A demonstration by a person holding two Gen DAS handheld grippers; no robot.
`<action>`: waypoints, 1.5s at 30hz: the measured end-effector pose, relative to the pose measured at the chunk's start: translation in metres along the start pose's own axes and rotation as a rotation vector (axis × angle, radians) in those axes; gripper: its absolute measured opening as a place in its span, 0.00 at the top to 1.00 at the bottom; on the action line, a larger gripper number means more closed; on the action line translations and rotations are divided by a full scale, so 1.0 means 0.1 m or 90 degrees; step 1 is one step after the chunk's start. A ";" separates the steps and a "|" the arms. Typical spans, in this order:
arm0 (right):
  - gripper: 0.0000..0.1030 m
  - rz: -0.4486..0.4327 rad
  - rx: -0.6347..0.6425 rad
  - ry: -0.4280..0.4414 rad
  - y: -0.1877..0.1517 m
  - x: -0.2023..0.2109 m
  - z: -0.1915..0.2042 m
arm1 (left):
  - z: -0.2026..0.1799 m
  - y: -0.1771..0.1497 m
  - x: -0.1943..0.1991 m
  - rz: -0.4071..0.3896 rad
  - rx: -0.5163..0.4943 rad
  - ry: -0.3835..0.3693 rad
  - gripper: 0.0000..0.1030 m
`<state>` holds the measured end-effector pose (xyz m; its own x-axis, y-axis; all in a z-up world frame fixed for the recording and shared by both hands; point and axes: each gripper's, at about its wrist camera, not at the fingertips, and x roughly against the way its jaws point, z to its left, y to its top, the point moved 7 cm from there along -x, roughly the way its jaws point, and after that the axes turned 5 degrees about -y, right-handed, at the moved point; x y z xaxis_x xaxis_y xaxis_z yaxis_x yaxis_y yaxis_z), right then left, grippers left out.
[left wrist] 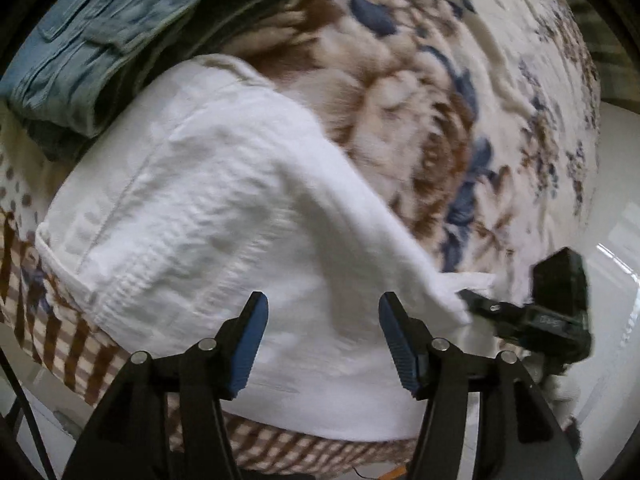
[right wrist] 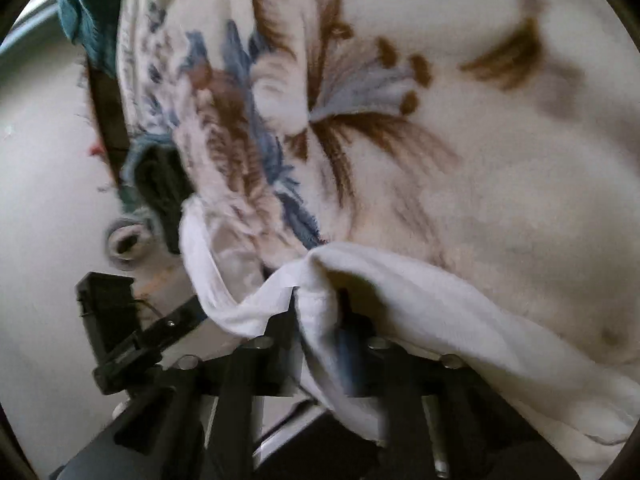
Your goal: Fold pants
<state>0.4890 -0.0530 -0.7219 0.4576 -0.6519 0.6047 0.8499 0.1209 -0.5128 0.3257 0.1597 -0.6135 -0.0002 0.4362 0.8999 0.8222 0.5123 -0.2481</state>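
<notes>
White pants [left wrist: 208, 216] lie on a floral blanket [left wrist: 420, 92], waistband toward the lower left, one leg stretched right. My left gripper [left wrist: 323, 312] is open just above the pants near the front edge, blue pads apart, holding nothing. My right gripper [left wrist: 476, 300] shows in the left wrist view at the right, shut on the leg's end. In the right wrist view the white cloth [right wrist: 400, 292] drapes over my right gripper [right wrist: 320, 300], whose jaws are closed on the fabric and mostly hidden by it. The left gripper [right wrist: 176, 320] appears at lower left there.
Folded blue jeans [left wrist: 80, 52] lie at the top left beside the white pants. A brown checked cloth [left wrist: 64, 344] hangs at the bed's front edge. Pale floor [right wrist: 40, 184] lies beyond the bed's edge, with a teal cloth [right wrist: 88, 12] at the top left.
</notes>
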 end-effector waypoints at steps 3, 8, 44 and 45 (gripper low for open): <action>0.90 -0.090 -0.032 0.024 0.15 0.39 0.00 | 0.12 0.02 -0.10 -0.004 -0.010 0.015 0.46; 0.86 -0.079 -0.041 0.048 0.18 0.51 -0.10 | 0.22 0.01 -0.12 0.009 -0.003 0.004 0.46; 0.74 -0.250 0.015 -0.326 -0.67 1.18 -0.69 | 0.70 0.00 0.57 -0.145 0.022 -0.013 0.46; 0.53 -0.274 0.001 -0.318 -0.79 1.24 -0.65 | 0.72 -0.02 0.64 -0.154 0.025 -0.019 0.46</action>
<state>0.4619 -0.1921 -0.6456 0.1425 -0.2166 0.9658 0.9843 -0.0720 -0.1614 0.2832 0.2393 -0.5814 -0.2115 0.3190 0.9239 0.7739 0.6320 -0.0411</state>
